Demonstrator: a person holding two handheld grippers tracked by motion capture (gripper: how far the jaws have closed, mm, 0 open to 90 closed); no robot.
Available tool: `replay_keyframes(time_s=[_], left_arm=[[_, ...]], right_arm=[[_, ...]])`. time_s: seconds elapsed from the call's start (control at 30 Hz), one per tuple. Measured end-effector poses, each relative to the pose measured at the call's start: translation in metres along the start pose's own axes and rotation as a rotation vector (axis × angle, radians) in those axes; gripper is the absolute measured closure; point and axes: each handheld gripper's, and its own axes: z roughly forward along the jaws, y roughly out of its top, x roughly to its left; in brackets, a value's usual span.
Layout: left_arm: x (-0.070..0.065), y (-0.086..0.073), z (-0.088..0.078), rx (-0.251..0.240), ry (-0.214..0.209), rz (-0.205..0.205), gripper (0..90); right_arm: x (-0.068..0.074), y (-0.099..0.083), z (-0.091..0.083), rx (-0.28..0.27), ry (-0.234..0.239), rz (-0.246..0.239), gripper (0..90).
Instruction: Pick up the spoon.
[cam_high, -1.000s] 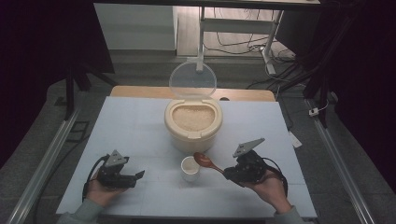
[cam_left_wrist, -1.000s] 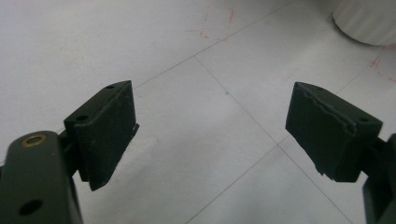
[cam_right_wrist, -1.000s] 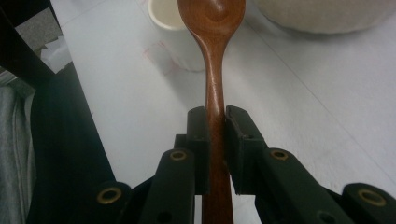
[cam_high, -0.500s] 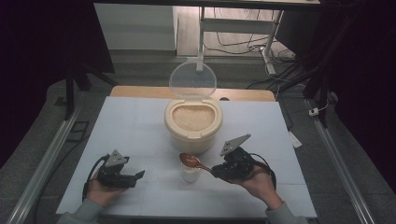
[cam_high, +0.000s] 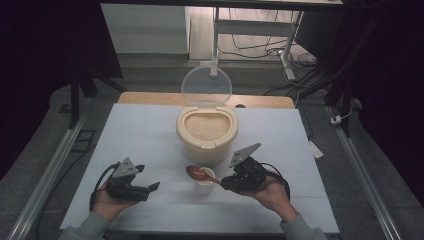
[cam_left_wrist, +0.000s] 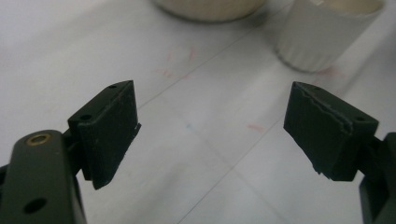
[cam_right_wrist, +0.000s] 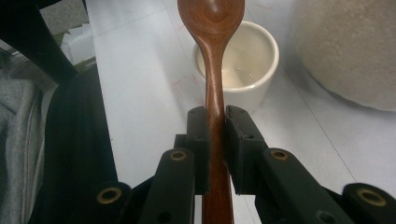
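Right gripper (cam_high: 223, 183): clamped on handle of wooden spoon (cam_right_wrist: 214, 60), bowl of spoon held over small white cup (cam_high: 204, 182). Left gripper (cam_high: 151, 187): jaws wide, nothing between them, resting at 7 o'clock on table (cam_high: 140, 130). Cup at 6 o'clock of open rice container (cam_high: 206, 131), just beside it.

For the step in hand, judged as spooning rice into cup:
- Keep spoon bowl level and centred over cup mouth.
- Tilt slowly, low over rim.
- Steady cup with left gripper if needed.
- Avoid knocking cup with spoon.
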Motion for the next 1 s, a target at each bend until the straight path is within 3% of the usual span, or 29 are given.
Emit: replay_keyframes(time_s=[0.13,0.3,0.63,1.0], left_arm=[[-0.01,0.015,-0.002,-0.009,-0.043,0.031,17.6],[-0.03,0.04,-0.001,-0.011,-0.094,0.112,17.8],[-0.067,0.085,0.014,0.062,-0.212,0.292,21.6],[-0.077,0.105,0.04,0.162,-0.299,0.365,37.9]], right_arm=[[0.001,0.002,0.002,0.007,0.005,-0.013,79.4],[0.003,0.006,0.005,0.009,0.009,-0.036,79.4],[0.01,0.013,0.011,0.022,0.021,-0.077,79.4],[0.015,0.016,0.015,0.029,0.032,-0.124,79.4]])
